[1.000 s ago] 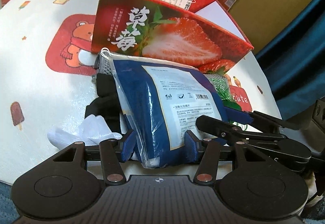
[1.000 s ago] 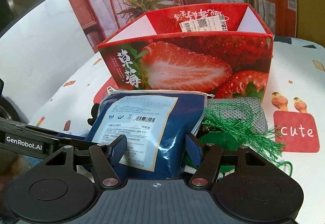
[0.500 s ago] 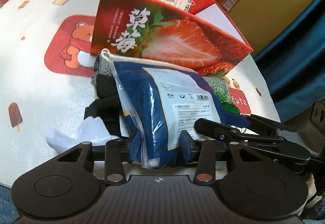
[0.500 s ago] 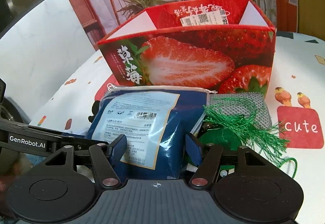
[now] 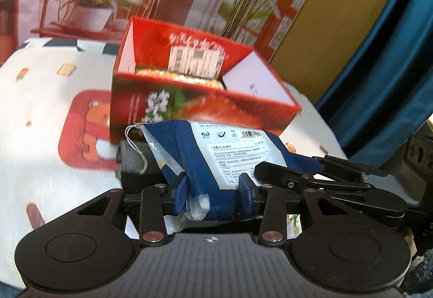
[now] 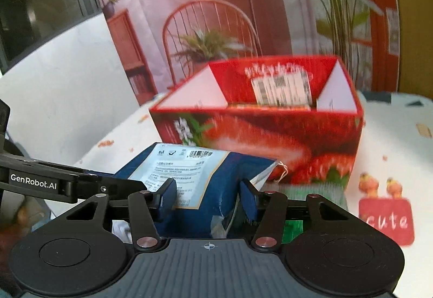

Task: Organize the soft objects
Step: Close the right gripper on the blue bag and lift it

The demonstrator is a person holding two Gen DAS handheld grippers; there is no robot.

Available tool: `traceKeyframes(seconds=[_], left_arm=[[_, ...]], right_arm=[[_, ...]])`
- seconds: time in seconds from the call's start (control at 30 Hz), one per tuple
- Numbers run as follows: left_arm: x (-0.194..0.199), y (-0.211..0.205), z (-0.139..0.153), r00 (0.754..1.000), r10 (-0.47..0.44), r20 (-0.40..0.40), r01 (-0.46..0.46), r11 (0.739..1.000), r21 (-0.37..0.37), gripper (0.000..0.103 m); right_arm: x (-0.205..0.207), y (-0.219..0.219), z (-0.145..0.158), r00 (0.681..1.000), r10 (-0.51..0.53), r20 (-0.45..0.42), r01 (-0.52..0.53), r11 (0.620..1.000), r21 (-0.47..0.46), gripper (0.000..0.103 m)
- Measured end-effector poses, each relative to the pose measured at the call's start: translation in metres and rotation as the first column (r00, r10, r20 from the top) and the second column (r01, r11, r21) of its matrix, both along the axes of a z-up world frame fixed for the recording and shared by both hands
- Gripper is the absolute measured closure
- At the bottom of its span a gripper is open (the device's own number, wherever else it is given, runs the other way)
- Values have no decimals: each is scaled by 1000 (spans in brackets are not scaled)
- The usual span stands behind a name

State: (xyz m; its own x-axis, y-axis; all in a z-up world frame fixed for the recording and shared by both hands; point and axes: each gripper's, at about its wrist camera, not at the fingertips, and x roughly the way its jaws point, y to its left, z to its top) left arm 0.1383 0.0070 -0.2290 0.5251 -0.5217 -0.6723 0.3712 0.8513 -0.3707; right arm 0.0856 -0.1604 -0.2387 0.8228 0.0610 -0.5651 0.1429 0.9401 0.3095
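A: Left gripper (image 5: 213,191) jaws clamp the glossy blue packet (image 5: 216,162), just in front of the red strawberry box (image 5: 243,111) on the counter (image 5: 40,114). Grey roll (image 5: 130,157) shows only here.

B: Right gripper (image 6: 207,196) jaws closing, pinching that packet (image 6: 194,179). Green mesh (image 6: 311,191) visible below the box (image 6: 270,135), right view only.
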Motion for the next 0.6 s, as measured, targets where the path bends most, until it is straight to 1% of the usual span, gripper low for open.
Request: traceKeyframes(seconds=[0.13, 0.33, 0.6], left_arm=[[-2, -1, 10, 1000, -2, 29, 3, 1000, -17, 60], [2, 3, 28, 996, -9, 91, 12, 999, -32, 60], [16, -5, 64, 981, -22, 195, 28, 999, -26, 60]], right_arm=[[1, -2, 12, 1000, 5, 31, -4, 1000, -20, 57], [4, -5, 26, 997, 11, 70, -8, 999, -38, 57], [17, -17, 56, 990, 13, 139, -2, 997, -76, 57]])
